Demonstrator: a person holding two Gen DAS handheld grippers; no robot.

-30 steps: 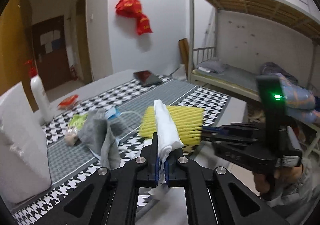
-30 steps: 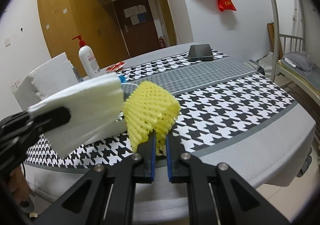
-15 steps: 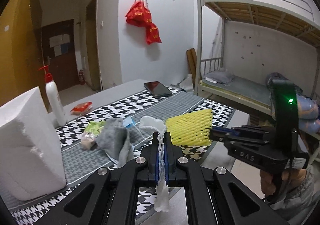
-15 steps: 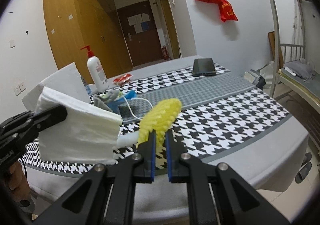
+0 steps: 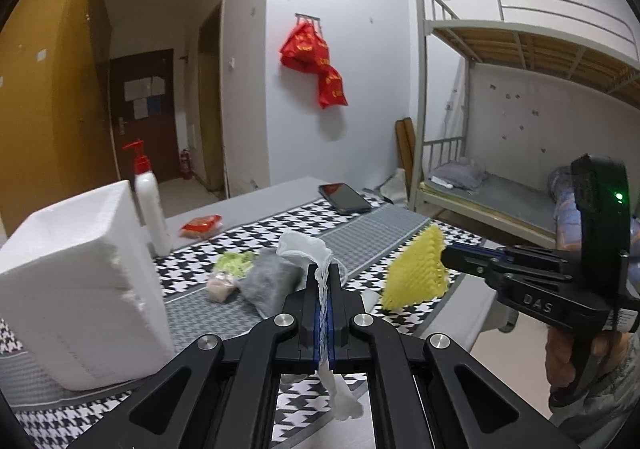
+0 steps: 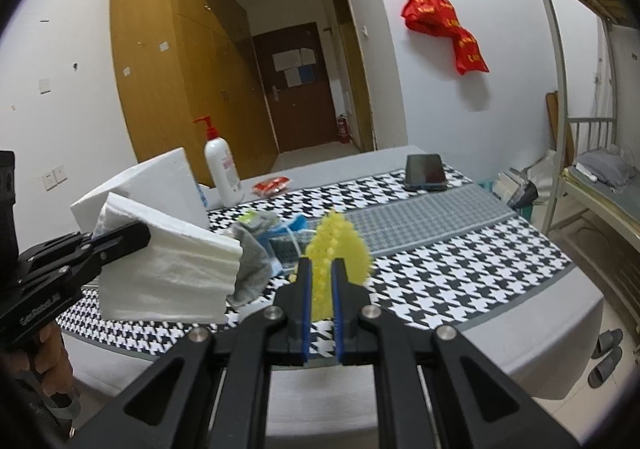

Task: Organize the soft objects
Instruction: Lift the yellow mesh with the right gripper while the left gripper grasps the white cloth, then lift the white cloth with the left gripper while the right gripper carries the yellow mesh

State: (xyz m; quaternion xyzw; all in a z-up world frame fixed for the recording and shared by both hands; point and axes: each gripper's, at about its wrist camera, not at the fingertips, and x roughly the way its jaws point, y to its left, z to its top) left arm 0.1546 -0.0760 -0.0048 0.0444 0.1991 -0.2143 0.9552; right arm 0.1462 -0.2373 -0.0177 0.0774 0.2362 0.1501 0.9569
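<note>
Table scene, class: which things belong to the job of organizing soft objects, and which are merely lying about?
Part of the job:
- white foam sheet, clamped in the left gripper
- yellow foam net, clamped in the right gripper
- grey sock
- styrofoam box, possibly the container

Lying about:
- phone
- pump bottle
- red packet
- red bags hanging on the wall

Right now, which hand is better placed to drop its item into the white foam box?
Left, probably. The left gripper grips the white foam sheet beside the white foam box; the right gripper, holding the yellow foam net, is farther away.
</note>
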